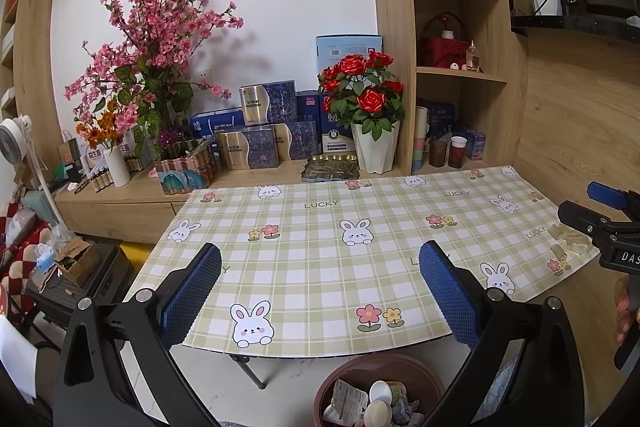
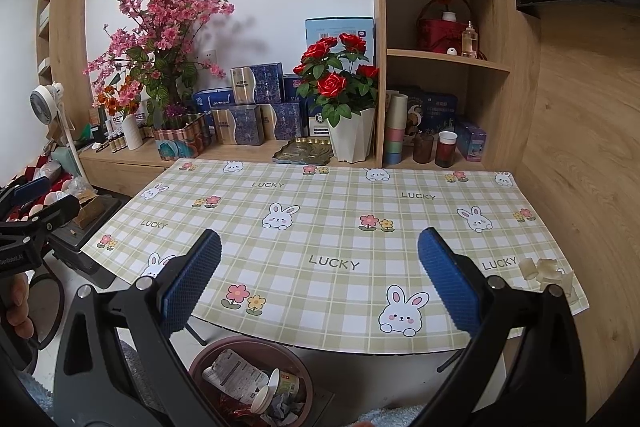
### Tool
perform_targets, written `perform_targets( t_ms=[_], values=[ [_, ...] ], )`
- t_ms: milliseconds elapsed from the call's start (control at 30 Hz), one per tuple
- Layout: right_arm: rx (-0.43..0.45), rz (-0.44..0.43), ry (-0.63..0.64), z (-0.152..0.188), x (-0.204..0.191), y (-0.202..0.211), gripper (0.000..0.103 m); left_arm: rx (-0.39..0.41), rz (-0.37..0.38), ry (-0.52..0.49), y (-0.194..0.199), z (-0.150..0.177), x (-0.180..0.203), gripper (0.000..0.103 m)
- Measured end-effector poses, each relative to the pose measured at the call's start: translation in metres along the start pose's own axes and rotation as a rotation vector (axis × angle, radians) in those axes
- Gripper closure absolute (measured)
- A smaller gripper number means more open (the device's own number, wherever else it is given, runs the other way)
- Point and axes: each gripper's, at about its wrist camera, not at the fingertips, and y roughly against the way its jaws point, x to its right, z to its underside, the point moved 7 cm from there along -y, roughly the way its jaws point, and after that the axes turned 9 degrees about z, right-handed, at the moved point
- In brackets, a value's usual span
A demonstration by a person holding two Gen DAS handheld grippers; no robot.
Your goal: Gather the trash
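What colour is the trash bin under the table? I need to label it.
Reddish-brown trash bin, seen best in the right wrist view.

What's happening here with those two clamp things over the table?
A person is clearing trash with a hand-held gripper in each hand. The left hand-held gripper and the right hand-held gripper are both open and hold nothing, above the checked tablecloth. The bin on the floor already holds cups and wrappers. Only some pale crumpled scraps remain, at the table's right edge.

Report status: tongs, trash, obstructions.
Left tongs open, empty. Right tongs open, empty. Pale scraps remain at table's right edge; bin below holds trash. Nothing blocking.
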Motion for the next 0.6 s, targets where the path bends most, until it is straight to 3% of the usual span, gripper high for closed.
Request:
perform_targets(
  t_ms=[600],
  values=[
    [-0.002,-0.001,-0.001,0.001,-0.005,0.001,0.006,-0.015,-0.026,0.027,0.001,0.001,-0.014,0.006]
  ],
)
